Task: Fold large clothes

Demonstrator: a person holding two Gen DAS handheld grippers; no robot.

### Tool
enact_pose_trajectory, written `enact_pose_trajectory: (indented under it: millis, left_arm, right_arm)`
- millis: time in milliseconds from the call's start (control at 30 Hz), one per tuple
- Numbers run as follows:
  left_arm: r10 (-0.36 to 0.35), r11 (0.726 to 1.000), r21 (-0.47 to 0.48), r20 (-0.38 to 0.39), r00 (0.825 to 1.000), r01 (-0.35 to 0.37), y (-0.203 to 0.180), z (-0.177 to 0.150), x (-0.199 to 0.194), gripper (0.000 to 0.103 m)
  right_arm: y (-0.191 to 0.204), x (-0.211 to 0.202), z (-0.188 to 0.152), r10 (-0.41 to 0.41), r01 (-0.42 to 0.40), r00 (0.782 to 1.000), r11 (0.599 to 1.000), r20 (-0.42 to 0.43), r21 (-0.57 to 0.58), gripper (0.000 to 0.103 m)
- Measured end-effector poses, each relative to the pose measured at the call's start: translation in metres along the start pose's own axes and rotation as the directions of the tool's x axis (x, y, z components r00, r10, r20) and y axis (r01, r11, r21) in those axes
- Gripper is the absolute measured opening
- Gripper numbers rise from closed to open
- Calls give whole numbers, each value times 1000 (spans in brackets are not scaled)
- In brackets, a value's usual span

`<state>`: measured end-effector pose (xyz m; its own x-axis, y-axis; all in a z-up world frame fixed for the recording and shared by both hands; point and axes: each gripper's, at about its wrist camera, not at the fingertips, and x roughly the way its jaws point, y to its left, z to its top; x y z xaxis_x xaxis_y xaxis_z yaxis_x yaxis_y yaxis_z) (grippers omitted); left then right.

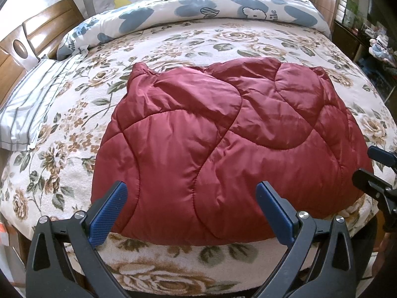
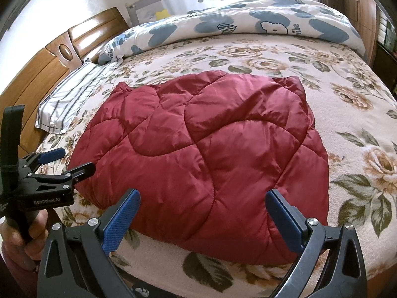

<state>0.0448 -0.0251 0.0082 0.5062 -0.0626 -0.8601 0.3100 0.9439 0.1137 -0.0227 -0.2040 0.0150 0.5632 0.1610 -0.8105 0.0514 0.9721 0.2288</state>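
Note:
A dark red quilted jacket (image 1: 223,144) (image 2: 206,154) lies folded into a broad, puffy bundle on the floral bed cover (image 1: 74,134) (image 2: 359,154), near the bed's front edge. My left gripper (image 1: 191,191) hovers open just above the jacket's near edge, its blue pads (image 1: 109,213) wide apart and holding nothing. My right gripper (image 2: 202,198) is also open over the near edge, empty. The left gripper (image 2: 67,160) shows at the left of the right wrist view, held by a hand (image 2: 32,236). The right gripper (image 1: 377,166) shows at the right edge of the left wrist view.
A rolled blue-and-white duvet (image 1: 198,10) (image 2: 248,22) lies along the far side of the bed. A striped pillow (image 1: 32,104) (image 2: 72,94) rests at the left by the wooden headboard (image 1: 37,32) (image 2: 49,57). Dark shelves (image 1: 367,32) stand at the right.

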Motion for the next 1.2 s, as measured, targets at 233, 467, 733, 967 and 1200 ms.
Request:
enact_pose_trajectory:
  millis: [233, 467, 733, 967, 1200]
  left_arm:
    - [0, 1000, -1, 0, 1000, 0, 0, 0, 0, 103]
    - [-3, 1000, -1, 0, 1000, 3, 0, 1, 0, 103]
    - [-1, 1000, -1, 0, 1000, 1, 0, 2, 0, 103]
    - [-6, 1000, -8, -6, 1000, 6, 0, 5, 1, 103]
    - [-6, 1000, -6, -3, 1000, 6, 1, 7, 2, 103]
  right_arm:
    - [-1, 2, -1, -3, 3, 1000, 1000, -3, 2, 102]
    - [-1, 2, -1, -4, 4, 1000, 1000, -2, 3, 102]
    - [0, 2, -1, -4, 4, 1000, 1000, -1, 3, 102]
    - [-2, 3, -2, -9, 9, 1000, 1000, -1, 7, 102]
    - [-5, 2, -2, -12, 12, 1000, 1000, -1, 16, 102]
